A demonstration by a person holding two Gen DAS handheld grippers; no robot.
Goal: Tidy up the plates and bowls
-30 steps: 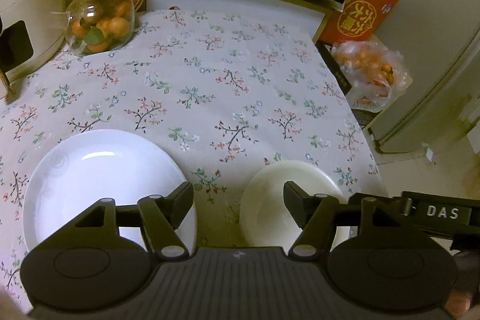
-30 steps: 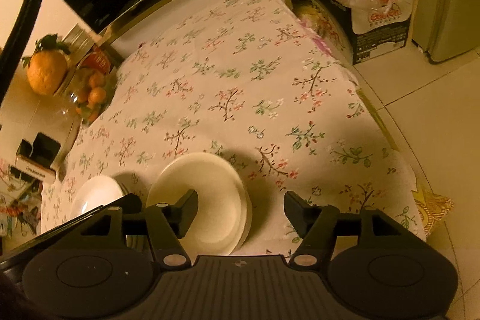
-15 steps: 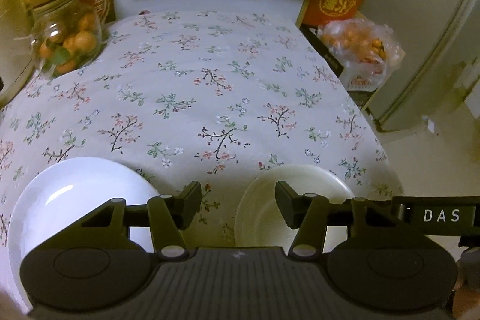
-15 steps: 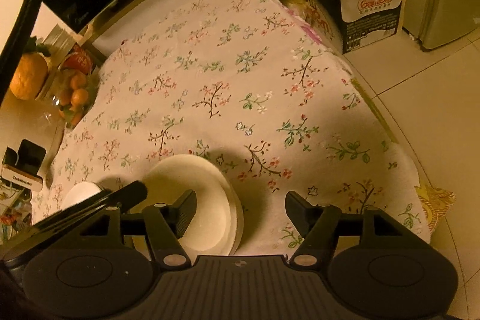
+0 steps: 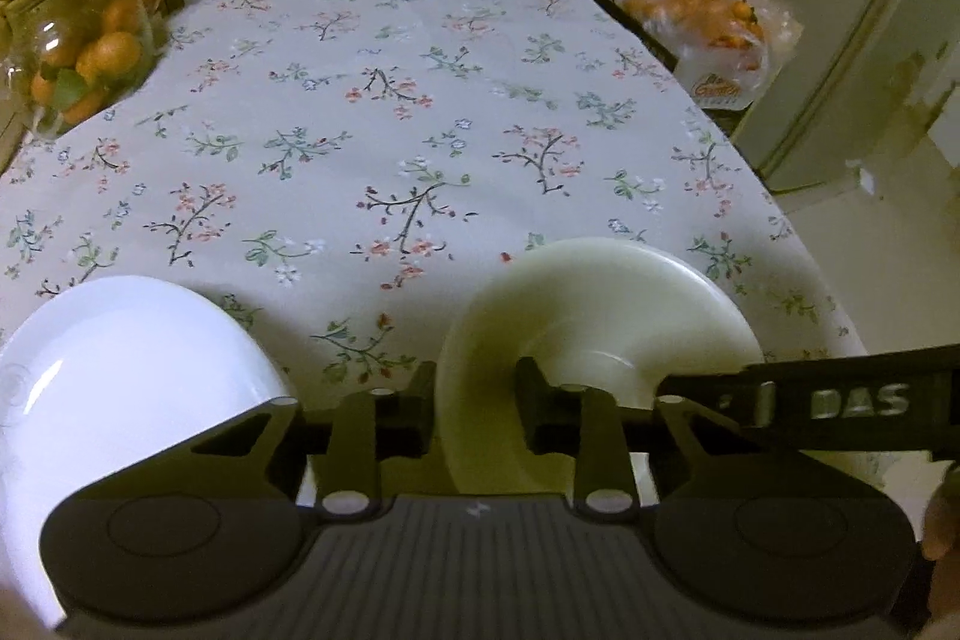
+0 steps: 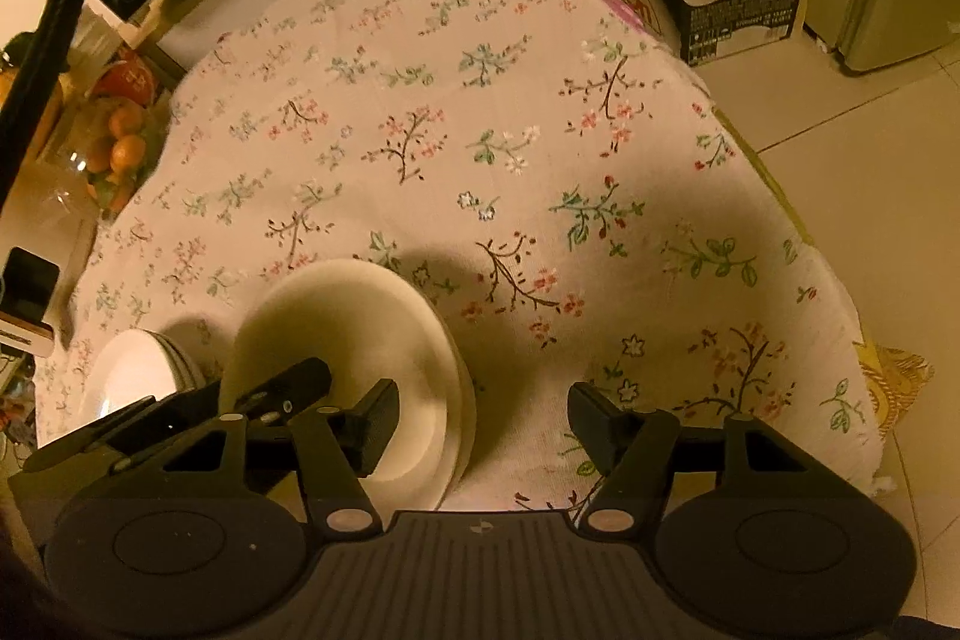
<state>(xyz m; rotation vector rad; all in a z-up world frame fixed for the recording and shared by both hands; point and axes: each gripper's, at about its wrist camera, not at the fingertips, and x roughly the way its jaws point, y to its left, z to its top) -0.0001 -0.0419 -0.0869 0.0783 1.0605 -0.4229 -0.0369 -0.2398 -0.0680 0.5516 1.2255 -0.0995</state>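
- Your left gripper (image 5: 474,412) had just been closing, and the near-left rim of the cream bowl (image 5: 600,316) sat between its fingers; whether the pads pressed yet, I could not tell.
- A second back those jaws stood wide above bare cloth between plate and bowl. They had since dropped and narrowed over the rim.
- The bowl sat at 5 o'clock on the floral tablecloth (image 5: 390,130). It looked like the top of a small stack in the right view (image 6: 354,340).
- The white plate (image 5: 120,370) lay at 7 o'clock, apart from the bowl, untouched.
- Your right gripper (image 6: 483,421) was open, jaws closing only slightly. Its left finger hung over the bowl's inside, its right over cloth.
- My read: pick-up was starting; no sorting done yet.
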